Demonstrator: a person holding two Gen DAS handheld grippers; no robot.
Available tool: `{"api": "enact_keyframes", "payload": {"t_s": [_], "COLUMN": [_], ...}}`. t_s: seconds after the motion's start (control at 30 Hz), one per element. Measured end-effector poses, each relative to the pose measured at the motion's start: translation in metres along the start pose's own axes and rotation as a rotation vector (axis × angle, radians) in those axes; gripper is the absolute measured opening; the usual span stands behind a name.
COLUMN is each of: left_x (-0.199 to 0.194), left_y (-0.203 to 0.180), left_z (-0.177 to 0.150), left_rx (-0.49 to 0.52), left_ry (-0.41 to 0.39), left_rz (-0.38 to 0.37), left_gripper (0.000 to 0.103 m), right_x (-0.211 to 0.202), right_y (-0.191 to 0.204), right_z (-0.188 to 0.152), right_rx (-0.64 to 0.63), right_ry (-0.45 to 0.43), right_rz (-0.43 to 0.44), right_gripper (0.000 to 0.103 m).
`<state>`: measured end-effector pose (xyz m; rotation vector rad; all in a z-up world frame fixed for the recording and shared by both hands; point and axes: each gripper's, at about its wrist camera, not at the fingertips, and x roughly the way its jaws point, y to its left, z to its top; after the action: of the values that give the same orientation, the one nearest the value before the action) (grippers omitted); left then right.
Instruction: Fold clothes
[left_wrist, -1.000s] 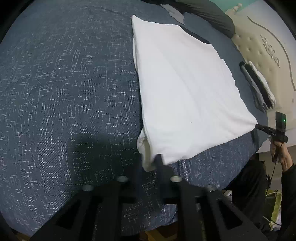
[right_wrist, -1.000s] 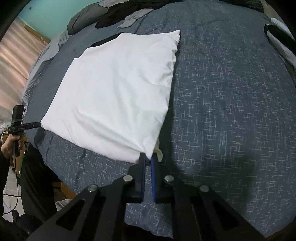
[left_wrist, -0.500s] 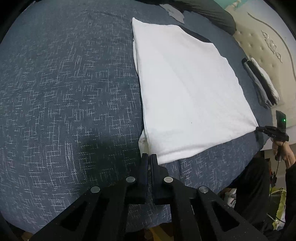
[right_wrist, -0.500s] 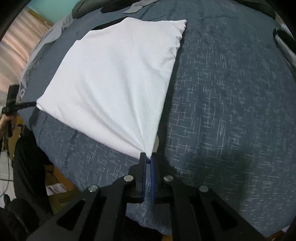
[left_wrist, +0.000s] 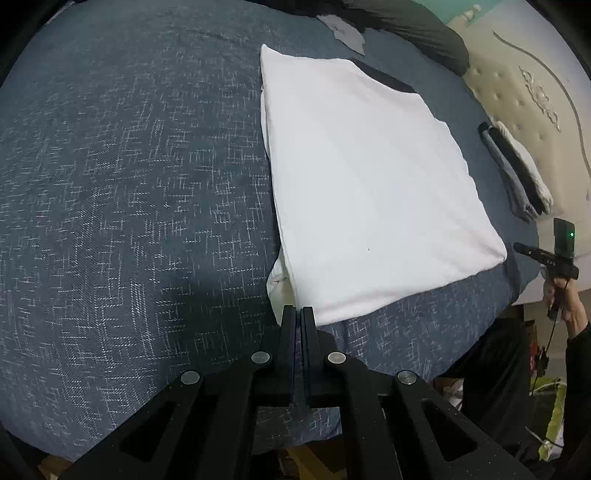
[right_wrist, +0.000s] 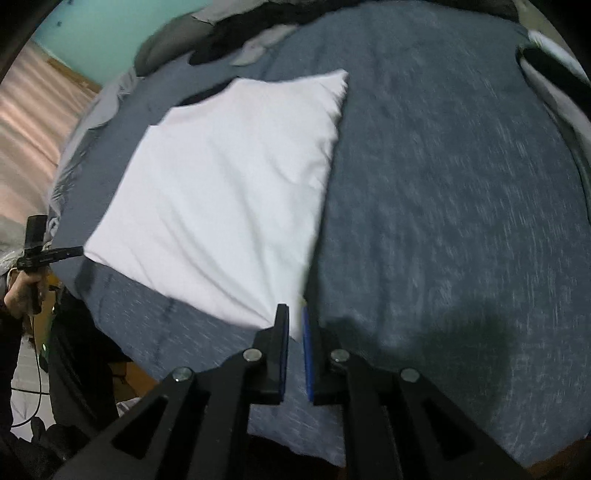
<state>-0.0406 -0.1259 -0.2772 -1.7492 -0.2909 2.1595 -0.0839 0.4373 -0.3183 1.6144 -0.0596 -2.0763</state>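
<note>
A white folded garment (left_wrist: 369, 177) lies flat on the dark blue bedspread (left_wrist: 129, 184). My left gripper (left_wrist: 299, 312) is shut at the garment's near left corner, and the cloth edge runs in behind its tips. In the right wrist view the same gripper (right_wrist: 79, 251) meets that pointed corner of the garment (right_wrist: 229, 192). My right gripper (right_wrist: 294, 314) is at the near right corner. Its jaws are opening, a narrow gap shows, and the cloth tip sits between the blue pads. Creases fan out from there. This view is blurred.
A heap of dark and grey clothes (left_wrist: 406, 22) lies at the far end of the bed. A folded black, white and grey stack (left_wrist: 517, 173) sits by the cream headboard (left_wrist: 535, 99). A person's hand (left_wrist: 561, 299) holds the right gripper past the bed's edge.
The right gripper's jaws have parted slightly around the cloth corner, and its view has turned blurry. The left gripper stays shut at its corner, and the drooping cloth there has settled.
</note>
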Motion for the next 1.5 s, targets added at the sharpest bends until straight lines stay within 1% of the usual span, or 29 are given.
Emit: {"api": "enact_keyframes", "payload": {"t_s": [0.07,0.13,0.17,0.2,0.23,0.27,0.3,0.37,0.47,0.5,0.53,0.57,0.63,0.67,0.7,0.87,0.93,1.03,1.13,1.17,1.2,1.27,1.43,1.5], "left_x": [-0.003,-0.009,-0.013,-0.017,-0.022,-0.027,-0.032,-0.024,-0.014,-0.01,-0.006,-0.002,0.003,0.005,0.007,0.01,0.01,0.01,0.009,0.009,0.009,0.01,0.008,0.006], "left_y": [-0.003,-0.004,-0.002,0.001,0.004,0.008,0.011,0.007,0.005,0.004,0.002,0.0,-0.003,-0.005,-0.006,-0.011,-0.012,-0.014,-0.016,-0.016,-0.015,-0.015,-0.017,-0.018], "left_z": [0.001,0.001,-0.001,-0.003,-0.005,-0.007,-0.009,0.002,0.008,0.009,0.011,0.012,0.014,0.015,0.016,0.02,0.021,0.021,0.02,0.02,0.02,0.02,0.021,0.021], "left_rx": [0.001,0.001,0.001,-0.002,-0.006,-0.009,-0.012,-0.021,-0.033,-0.033,-0.033,-0.033,-0.031,-0.03,-0.028,-0.016,-0.011,0.0,0.005,0.006,0.006,0.003,0.003,0.007], "left_ry": [-0.006,-0.013,-0.018,-0.023,-0.028,-0.033,-0.038,-0.045,-0.041,-0.037,-0.033,-0.029,-0.024,-0.022,-0.019,-0.015,-0.014,-0.012,-0.012,-0.011,-0.01,-0.01,-0.015,-0.017], "left_rz": [0.004,0.009,0.011,0.011,0.01,0.009,0.008,0.007,0.001,0.001,0.0,0.0,-0.005,-0.007,-0.008,-0.007,-0.006,-0.008,-0.013,-0.014,-0.013,-0.014,-0.019,-0.02], "left_gripper": [0.003,0.003,0.003,0.003,0.003,0.003,0.003,0.003,0.003,0.003,0.003,0.003,0.003,0.003,0.003,0.003,0.003,0.003,0.003,0.003,0.003,0.003,0.003,0.003], "right_x": [0.011,0.021,0.023,0.025,0.024,0.023,0.021,0.017,0.011,0.013,0.015,0.016,0.02,0.021,0.021,0.019,0.019,0.02,0.014,0.012,0.012,0.012,0.023,0.028], "right_y": [0.005,0.001,-0.001,-0.003,-0.007,-0.01,-0.014,-0.02,-0.027,-0.027,-0.026,-0.026,-0.027,-0.028,-0.028,-0.035,-0.034,-0.029,-0.027,-0.025,-0.022,-0.015,-0.002,0.003], "right_z": [0.006,0.013,0.014,0.014,0.013,0.011,0.01,0.007,0.004,0.003,0.003,0.002,0.001,0.001,0.001,0.002,0.002,0.001,-0.002,-0.003,-0.005,-0.008,-0.016,-0.015], "right_rx": [-0.002,0.016,0.032,0.05,0.063,0.075,0.087,0.11,0.149,0.15,0.151,0.152,0.16,0.169,0.174,0.187,0.185,0.16,0.141,0.125,0.093,0.041,-0.058,-0.081], "right_ry": [0.016,0.047,0.054,0.059,0.058,0.056,0.055,0.051,0.036,0.035,0.034,0.034,0.03,0.027,0.023,0.0,-0.008,0.006,0.007,0.012,0.023,0.045,0.096,0.103], "right_rz": [-0.012,-0.044,-0.057,-0.07,-0.06,-0.047,-0.038,-0.02,0.043,0.052,0.059,0.067,0.079,0.084,0.081,0.023,0.035,0.058,0.054,0.046,0.035,0.014,-0.044,-0.051], "right_gripper": [0.007,0.009,0.015,0.026,0.03,0.03,0.03,0.03,0.03,0.029,0.025,0.015,0.009,0.002,0.002,0.001,0.001,0.001,0.002,0.007,0.019,0.034,0.033,0.016]}}
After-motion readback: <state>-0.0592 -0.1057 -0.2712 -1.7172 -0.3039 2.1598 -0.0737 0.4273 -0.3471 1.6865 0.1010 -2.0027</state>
